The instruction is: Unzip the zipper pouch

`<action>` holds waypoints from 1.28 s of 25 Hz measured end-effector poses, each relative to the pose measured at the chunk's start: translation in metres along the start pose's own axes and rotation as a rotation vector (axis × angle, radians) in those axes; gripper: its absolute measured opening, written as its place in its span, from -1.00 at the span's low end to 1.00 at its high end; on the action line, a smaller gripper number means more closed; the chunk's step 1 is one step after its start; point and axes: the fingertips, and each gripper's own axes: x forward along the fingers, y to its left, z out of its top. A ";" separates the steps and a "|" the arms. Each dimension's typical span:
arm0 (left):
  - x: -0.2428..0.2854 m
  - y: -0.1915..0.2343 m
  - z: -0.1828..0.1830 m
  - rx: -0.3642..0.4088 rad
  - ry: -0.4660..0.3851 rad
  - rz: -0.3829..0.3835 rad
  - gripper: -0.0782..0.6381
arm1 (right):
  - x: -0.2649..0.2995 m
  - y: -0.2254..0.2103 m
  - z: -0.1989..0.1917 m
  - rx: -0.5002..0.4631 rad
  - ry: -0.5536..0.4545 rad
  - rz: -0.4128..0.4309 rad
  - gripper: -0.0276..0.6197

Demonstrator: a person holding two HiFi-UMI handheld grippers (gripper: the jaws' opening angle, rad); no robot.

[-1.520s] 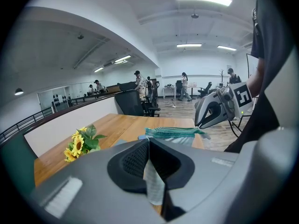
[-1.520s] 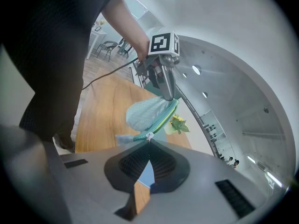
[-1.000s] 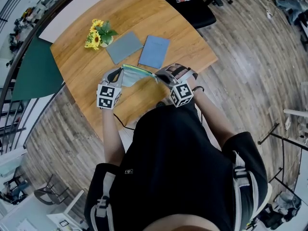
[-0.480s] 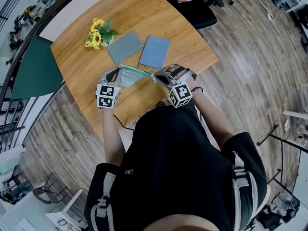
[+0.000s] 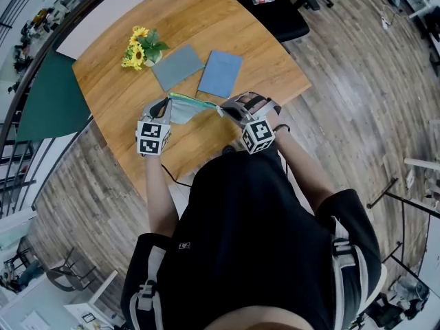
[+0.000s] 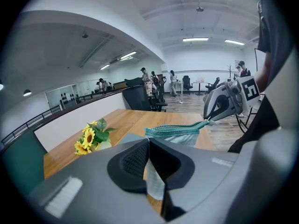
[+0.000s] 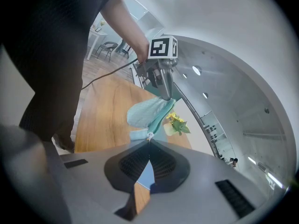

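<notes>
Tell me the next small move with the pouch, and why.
Probably hold the left claw clamped and draw the right claw slightly away from it along the zipper. The left is shut on one end of the pouch, the right pinches the zipper pull, and the pouch hangs stretched between them above the table.

Pouch (image 5: 182, 110): teal woven cloth, matt. Table (image 5: 206, 26): smooth wood, satin sheen. Floor (image 5: 357, 102): glossy planks.
</notes>
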 end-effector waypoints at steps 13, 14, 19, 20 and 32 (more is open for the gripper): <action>-0.006 -0.032 0.027 0.034 -0.066 -0.025 -0.76 | -0.008 0.022 -0.023 0.114 0.050 0.028 -0.82; -0.007 -0.031 0.027 0.033 -0.066 -0.020 -0.76 | -0.009 0.022 -0.024 0.125 0.052 0.025 -0.82; -0.015 -0.028 0.028 -0.006 -0.101 -0.011 -0.76 | -0.017 0.013 -0.034 0.233 0.053 -0.008 -0.90; -0.016 -0.030 0.028 -0.018 -0.111 -0.014 -0.76 | -0.018 0.011 -0.037 0.252 0.057 -0.012 -0.90; -0.025 -0.037 0.013 -0.075 -0.142 -0.021 -0.76 | -0.032 -0.009 -0.070 0.425 0.096 -0.078 -0.91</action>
